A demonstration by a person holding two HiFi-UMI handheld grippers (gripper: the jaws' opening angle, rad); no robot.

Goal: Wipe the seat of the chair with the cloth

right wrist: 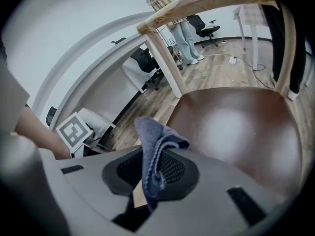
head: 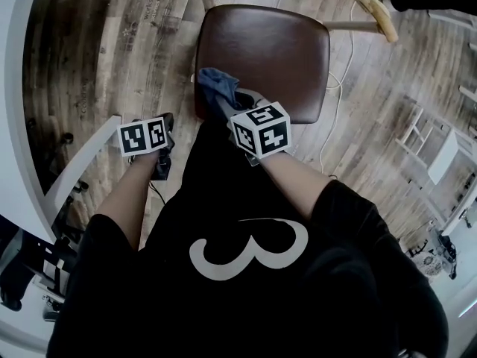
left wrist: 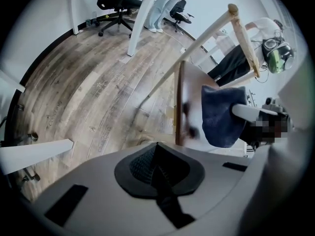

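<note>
The chair's brown seat (head: 272,54) lies straight ahead of me in the head view. My right gripper (head: 223,99) is at the seat's front left corner, shut on a blue cloth (head: 212,84) that bunches up over that corner. In the right gripper view the cloth (right wrist: 155,146) stands up out of the gripper (right wrist: 152,173), with the glossy seat (right wrist: 236,127) beyond it. My left gripper (head: 165,129) hangs left of the chair, off the seat, with nothing in it. Its own view shows the gripper (left wrist: 160,173) with jaws together, the seat (left wrist: 179,102) edge-on and the cloth (left wrist: 221,114).
The chair's pale wooden backrest (head: 369,6) curves round the far side. A white cable (head: 339,73) trails over the wooden floor to the right. A white bar (head: 82,162) is by my left arm, a white shelf (head: 440,151) at right. A person (right wrist: 179,28) and office chairs (left wrist: 118,4) stand far off.
</note>
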